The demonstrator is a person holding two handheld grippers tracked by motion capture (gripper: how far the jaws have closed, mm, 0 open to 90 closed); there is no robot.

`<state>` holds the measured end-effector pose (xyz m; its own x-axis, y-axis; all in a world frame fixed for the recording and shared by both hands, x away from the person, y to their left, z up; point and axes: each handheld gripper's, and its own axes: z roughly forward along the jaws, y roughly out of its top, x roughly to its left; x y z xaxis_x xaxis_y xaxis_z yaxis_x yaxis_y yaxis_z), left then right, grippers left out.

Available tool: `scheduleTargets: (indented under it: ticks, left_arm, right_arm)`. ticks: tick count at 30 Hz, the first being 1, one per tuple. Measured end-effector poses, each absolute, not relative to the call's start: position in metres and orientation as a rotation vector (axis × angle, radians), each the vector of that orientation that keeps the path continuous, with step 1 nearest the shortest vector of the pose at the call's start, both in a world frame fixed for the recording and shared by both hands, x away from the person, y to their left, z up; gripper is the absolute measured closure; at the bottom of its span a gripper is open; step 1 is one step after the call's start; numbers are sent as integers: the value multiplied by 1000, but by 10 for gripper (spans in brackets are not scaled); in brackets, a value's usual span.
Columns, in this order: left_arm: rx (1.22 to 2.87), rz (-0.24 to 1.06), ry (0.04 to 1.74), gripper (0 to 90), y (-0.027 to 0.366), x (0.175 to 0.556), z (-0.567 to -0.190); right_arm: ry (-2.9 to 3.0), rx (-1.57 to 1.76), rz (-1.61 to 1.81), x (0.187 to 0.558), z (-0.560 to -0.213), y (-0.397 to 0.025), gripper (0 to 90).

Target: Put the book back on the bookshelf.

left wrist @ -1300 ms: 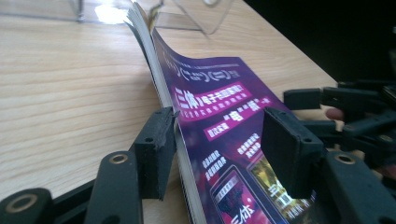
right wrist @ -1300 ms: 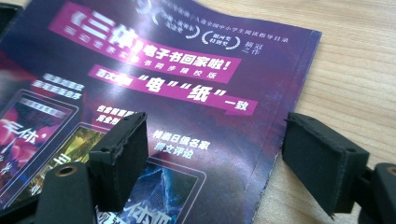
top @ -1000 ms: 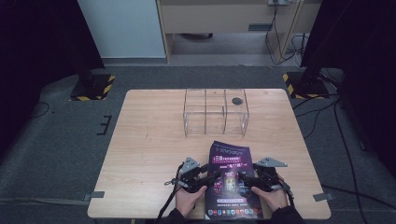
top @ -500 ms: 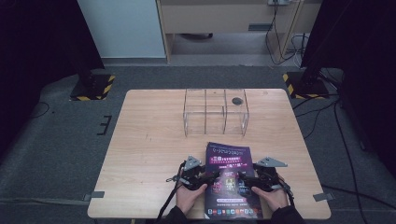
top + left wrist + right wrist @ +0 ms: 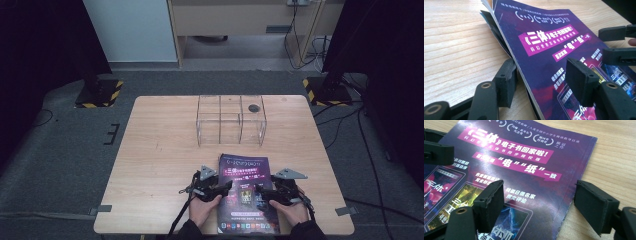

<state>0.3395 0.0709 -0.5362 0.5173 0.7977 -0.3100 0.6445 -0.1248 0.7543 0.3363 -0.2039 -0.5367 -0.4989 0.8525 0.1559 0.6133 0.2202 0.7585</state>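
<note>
A purple magazine (image 5: 245, 192) with a dark cover lies at the front centre of the wooden table (image 5: 160, 150). My left gripper (image 5: 226, 188) is at its left edge and my right gripper (image 5: 261, 192) at its right edge. In the left gripper view the magazine (image 5: 544, 50) has its edge slightly raised between the open jaws of the left gripper (image 5: 541, 77), one jaw on the table side and one over the cover. The right gripper (image 5: 541, 197) is open too, straddling the right edge of the magazine (image 5: 519, 165).
A clear acrylic organiser (image 5: 230, 120) with several compartments stands at the back centre of the table, with a small black round object (image 5: 253, 107) on its top. Bare wood lies left and right of the magazine. The person's hands come in at the table's front edge.
Almost nothing: both grippers stay at the magazine's sides, and its far end has settled slightly.
</note>
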Motion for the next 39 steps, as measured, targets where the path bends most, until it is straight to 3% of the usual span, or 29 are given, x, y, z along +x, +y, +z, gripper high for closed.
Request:
scheduleTargets:
  ticks: [17, 23, 33, 39]
  left_arm:
    - [1902, 311, 1205, 338, 64, 348, -535]
    - [1813, 233, 1248, 382, 72, 347, -536]
    - [1599, 44, 1115, 428, 86, 336, -531]
    - [1721, 66, 1081, 420, 72, 331, -537]
  right_arm:
    - [2214, 1365, 1163, 336, -537, -204, 247]
    - [2213, 1367, 1167, 336, -537, -204, 249]
    - [2196, 1386, 1170, 337, -537, -206, 251]
    - [2207, 1382, 1184, 337, -537, -207, 259]
